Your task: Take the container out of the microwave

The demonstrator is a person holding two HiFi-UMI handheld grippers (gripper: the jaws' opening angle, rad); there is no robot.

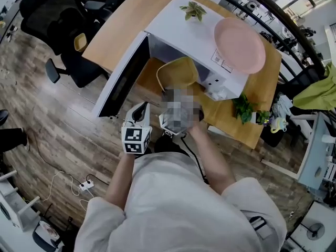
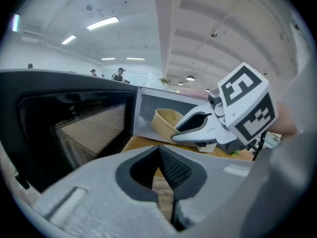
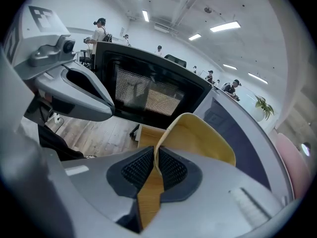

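A yellow container [image 1: 178,72] hangs tilted at the mouth of the open white microwave [image 1: 194,33], above the wooden table [image 1: 126,20]. My right gripper [image 3: 156,167] is shut on the container's rim [image 3: 198,138], with the thin wall pinched between the ribbed pads. In the head view a mosaic patch covers that gripper. My left gripper [image 1: 139,112] hovers just left of it, below the microwave door [image 1: 123,77]; its jaws meet at the tips with nothing between them [image 2: 161,172]. From the left gripper view the container [image 2: 163,120] and the right gripper [image 2: 178,133] show ahead.
The black-windowed door [image 2: 74,128] swings out to the left. A pink plate [image 1: 239,43] and a small plant [image 1: 193,9] rest on top of the microwave. Another plant [image 1: 244,106] stands on the table's right end. Office chairs [image 1: 63,25] stand beyond the table.
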